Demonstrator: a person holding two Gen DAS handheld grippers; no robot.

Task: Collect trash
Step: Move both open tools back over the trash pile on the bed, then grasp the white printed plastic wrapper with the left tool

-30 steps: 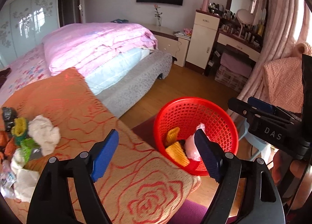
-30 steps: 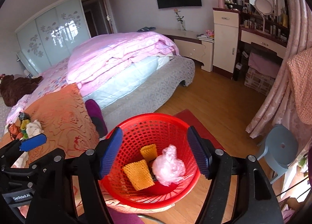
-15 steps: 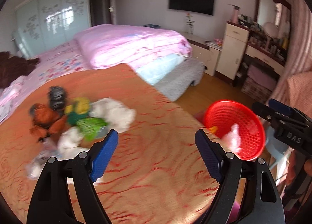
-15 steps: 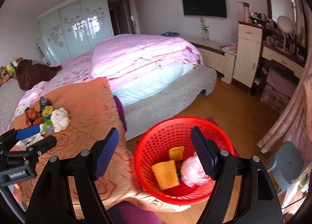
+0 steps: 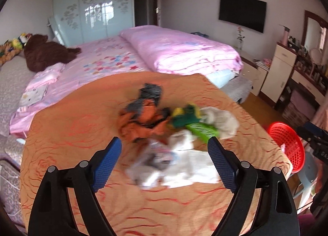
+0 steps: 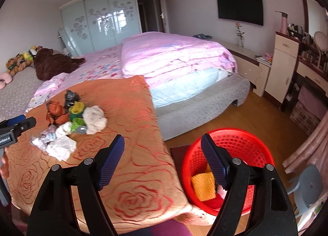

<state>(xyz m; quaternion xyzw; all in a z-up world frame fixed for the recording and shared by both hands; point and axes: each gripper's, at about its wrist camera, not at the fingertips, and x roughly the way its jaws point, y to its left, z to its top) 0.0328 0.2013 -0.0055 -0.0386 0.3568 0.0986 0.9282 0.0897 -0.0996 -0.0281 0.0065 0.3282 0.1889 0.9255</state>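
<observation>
Trash pile (image 5: 174,131): on the orange surface (image 5: 82,129), just beyond the left gripper (image 5: 164,154).
Left fingers (image 5: 106,162): spread, opening, pinching nothing.
Right gripper (image 6: 163,160): fingers spread, empty, pile well left.
Red basket (image 6: 256,145): floor, beside the surface.

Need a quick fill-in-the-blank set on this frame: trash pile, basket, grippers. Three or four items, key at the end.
1. The trash pile lies on an ______ cover patterned with red roses.
2. The basket standing on the floor is ______ in colour.
3. Inside the basket lies a ______ textured sponge.
4. The left gripper holds ______ between its opening jaws; the right gripper is likewise empty.

Missing words: orange; red; yellow; nothing
</observation>
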